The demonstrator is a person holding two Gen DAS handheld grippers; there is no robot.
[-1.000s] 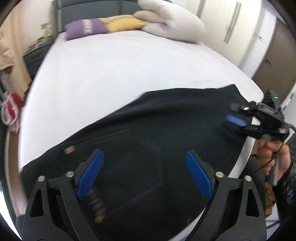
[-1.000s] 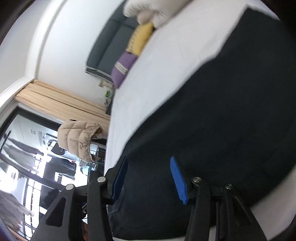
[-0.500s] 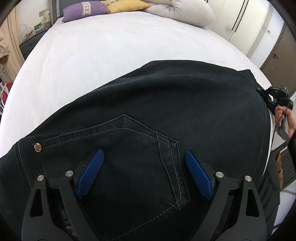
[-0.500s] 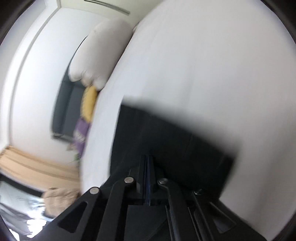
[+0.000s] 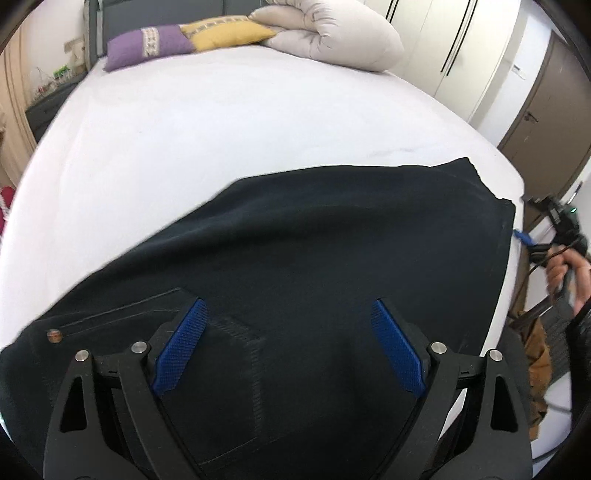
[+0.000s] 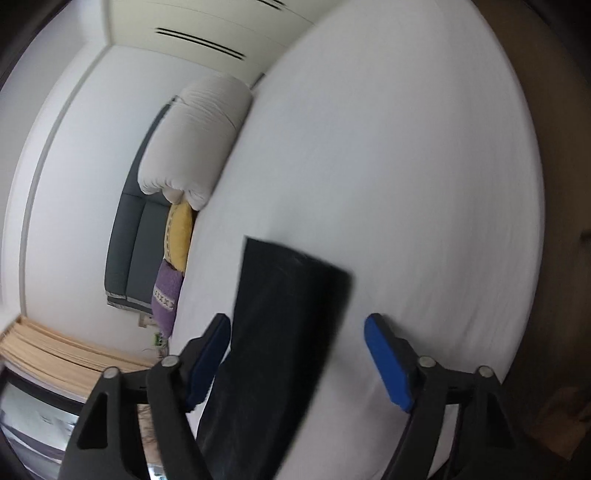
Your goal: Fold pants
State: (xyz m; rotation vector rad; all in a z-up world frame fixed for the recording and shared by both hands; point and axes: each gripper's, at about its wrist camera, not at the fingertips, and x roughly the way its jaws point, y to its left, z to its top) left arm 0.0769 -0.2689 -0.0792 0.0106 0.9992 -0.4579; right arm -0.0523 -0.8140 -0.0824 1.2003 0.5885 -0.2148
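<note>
The dark pants [image 5: 314, 280] lie flat on the white bed [image 5: 221, 122], lower centre of frame. Soft, rather heavy denim; better to grip a hem or waistband. The left gripper [image 5: 288, 347] jaws stand wide, empty; the right gripper [image 6: 299, 354] jaws have just been opening, cloth between them, unpressed.

One pair of black pants [image 5: 332, 258], two cushions [image 5: 147, 40], one rolled duvet [image 5: 332, 33], one bed [image 5: 221, 129], two hand-held grippers [image 5: 288, 343].
</note>
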